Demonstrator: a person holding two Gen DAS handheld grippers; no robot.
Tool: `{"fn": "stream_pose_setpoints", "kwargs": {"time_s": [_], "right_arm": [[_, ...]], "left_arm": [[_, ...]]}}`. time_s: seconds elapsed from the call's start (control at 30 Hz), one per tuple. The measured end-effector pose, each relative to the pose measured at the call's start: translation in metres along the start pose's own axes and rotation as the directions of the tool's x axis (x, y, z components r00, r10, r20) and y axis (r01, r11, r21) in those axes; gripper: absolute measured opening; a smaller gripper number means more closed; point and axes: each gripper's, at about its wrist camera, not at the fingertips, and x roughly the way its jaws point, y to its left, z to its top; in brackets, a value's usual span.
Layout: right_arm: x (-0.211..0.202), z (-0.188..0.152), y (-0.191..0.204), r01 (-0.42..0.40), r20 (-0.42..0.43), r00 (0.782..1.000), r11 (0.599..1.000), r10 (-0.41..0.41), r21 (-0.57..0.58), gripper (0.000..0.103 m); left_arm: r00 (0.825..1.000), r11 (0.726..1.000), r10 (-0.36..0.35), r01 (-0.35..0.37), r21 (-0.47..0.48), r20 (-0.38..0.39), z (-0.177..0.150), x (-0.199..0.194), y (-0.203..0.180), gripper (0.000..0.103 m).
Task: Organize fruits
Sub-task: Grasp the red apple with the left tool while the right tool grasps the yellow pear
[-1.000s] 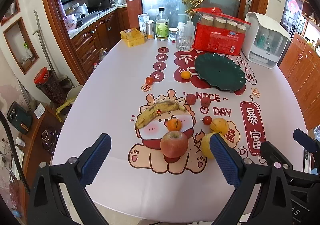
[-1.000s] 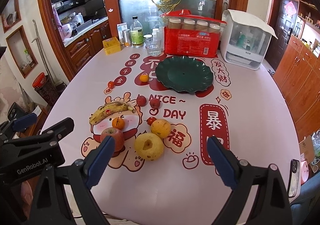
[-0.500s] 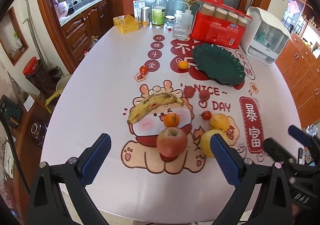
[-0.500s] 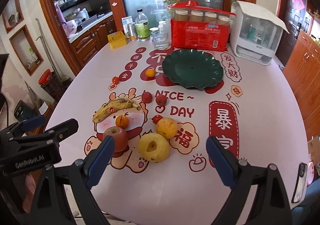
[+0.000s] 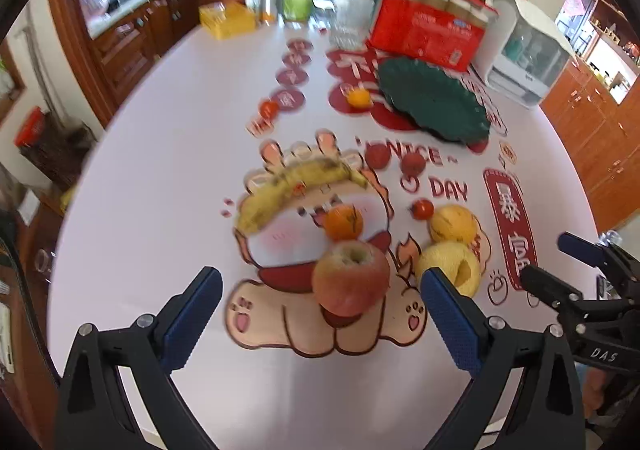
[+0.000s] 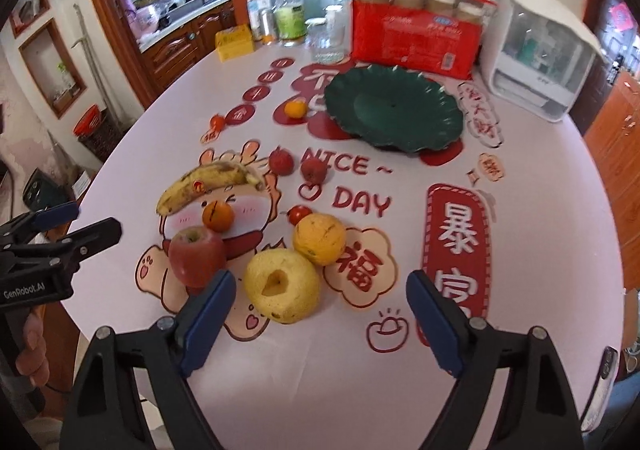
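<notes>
A round red apple (image 5: 351,279), stem dimple up, sits near the front of a white printed tablecloth (image 6: 520,330). Just beside it lies a bumpy yellow apple (image 6: 282,287) with a heart-shaped hollow. Behind these rest a dimpled yellow citrus (image 6: 319,238), a small smooth tangerine (image 6: 217,215) and a tiny cherry tomato (image 6: 298,214). A curved, brown-speckled banana (image 6: 204,183) lies to the left, and two dull red round fruits (image 6: 281,161) sit further back. Another small orange (image 6: 295,108) lies just beside a dark green plate (image 6: 394,112) with a scalloped, leaf-like rim; the plate holds nothing. One more tomato (image 6: 217,122) sits apart, left of it.

The left gripper (image 5: 316,314) hangs with its textured blue pads spread wide, the red apple between them, untouched. The right gripper (image 6: 322,316) is likewise spread wide, around the yellow apple without contact.

At the far edge stand a red carton of lidded jars (image 6: 416,38), a clear bottle (image 6: 289,16) and a white plastic appliance (image 6: 540,50).
</notes>
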Motion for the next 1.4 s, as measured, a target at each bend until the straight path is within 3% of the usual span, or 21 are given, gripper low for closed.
{"fn": "stream_pose_setpoints", "kwargs": {"time_s": [0.23,0.43,0.63,0.93,1.07,1.4], "right_arm": [[0.042,-0.008,0.005,-0.051,-0.054,0.997,0.998,0.048,-0.038,0.087],[0.072,-0.016,0.008,-0.092,-0.116,0.989,0.995,0.086,-0.043,0.088],[0.086,-0.02,0.013,-0.086,-0.128,0.989,0.995,0.079,-0.05,0.088],[0.092,-0.023,0.02,-0.086,-0.118,0.99,0.994,0.078,-0.063,0.087],[0.097,-0.024,0.023,-0.084,-0.121,0.99,0.994,0.075,-0.068,0.075],[0.094,-0.031,0.026,-0.093,-0.075,0.993,0.993,0.088,-0.075,0.069]], "left_arm": [[0.991,0.998,-0.056,0.051,-0.041,-0.121,-0.008,0.054,0.0,0.099],[0.981,0.997,-0.063,0.054,-0.053,-0.182,-0.01,0.084,-0.003,0.099],[0.977,0.998,-0.06,0.051,-0.049,-0.203,-0.01,0.1,-0.007,0.098],[0.972,0.997,-0.067,0.058,-0.045,-0.225,-0.008,0.109,-0.014,0.088],[0.969,0.997,-0.067,0.058,-0.046,-0.236,-0.008,0.113,-0.019,0.07],[0.979,0.999,-0.036,0.031,-0.029,-0.199,-0.017,0.109,-0.021,0.069]]}}
